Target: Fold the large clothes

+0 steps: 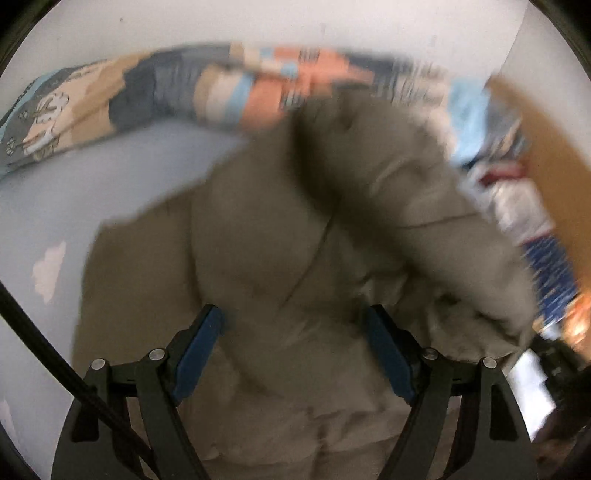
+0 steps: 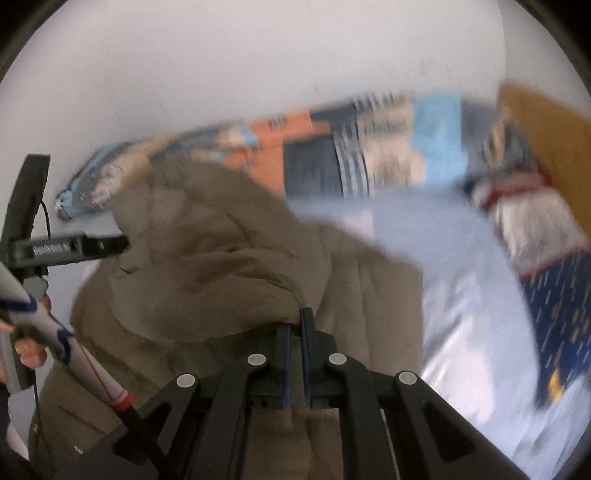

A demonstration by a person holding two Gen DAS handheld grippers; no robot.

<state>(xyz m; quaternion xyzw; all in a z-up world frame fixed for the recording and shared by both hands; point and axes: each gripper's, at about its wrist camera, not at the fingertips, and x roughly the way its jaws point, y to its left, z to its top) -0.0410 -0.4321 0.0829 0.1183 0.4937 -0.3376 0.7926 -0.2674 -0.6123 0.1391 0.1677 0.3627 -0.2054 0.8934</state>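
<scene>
So the right gripper (image 2: 295,325) is pinching a fold of the puffy olive-brown padded jacket (image 2: 236,258) at 12 o'clock to drag it over on the pale blue bedsheet (image 2: 461,295), while the left gripper (image 1: 291,325) hangs spread wide above it, gripping nothing.

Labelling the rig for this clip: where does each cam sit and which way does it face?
Left wrist: on the left gripper, looking down along its spread blue-padded fingers at the khaki jacket on the pale blue bed sheet.
Right wrist: on the right gripper, facing the same jacket, jaws closed on a fold; the person's left hand shows at the edge.
Shared: jacket, sheet, patterned quilt along the white wall.
</scene>
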